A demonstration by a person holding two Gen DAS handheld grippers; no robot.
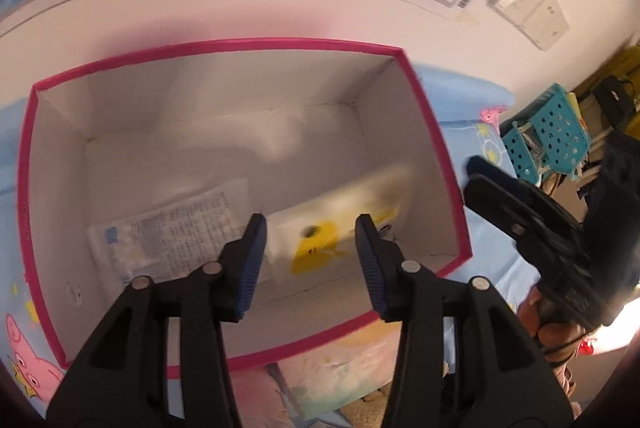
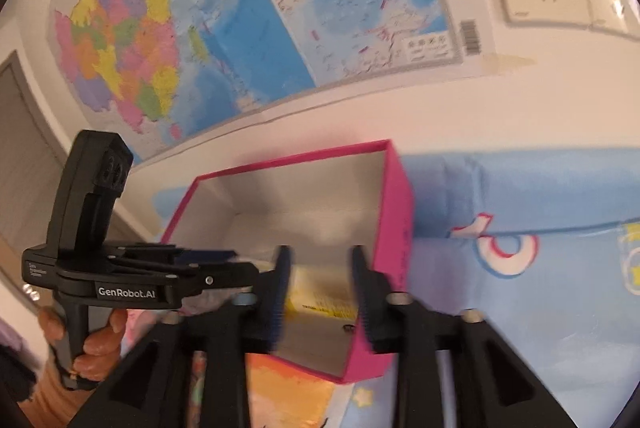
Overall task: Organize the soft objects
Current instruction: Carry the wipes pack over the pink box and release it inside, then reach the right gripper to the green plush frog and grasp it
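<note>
The box (image 1: 424,132) is set open-topped on the bed (image 2: 540,188), so soft packs can be dropped in; two packs (image 1: 340,224) already lie on its floor. Both the left hand-held gripper (image 1: 310,260) and the right hand-held gripper (image 2: 318,292) are held above it with jaws apart, nothing clamped.

The left wrist view looks steeply down from close above into the pink-rimmed box (image 1: 434,132), the wall behind it. The right wrist view faces the same box (image 2: 396,228) from lower, at its near corner, tilted toward the wall map (image 2: 240,8); both share box, map and blue bedding (image 2: 540,288)
</note>
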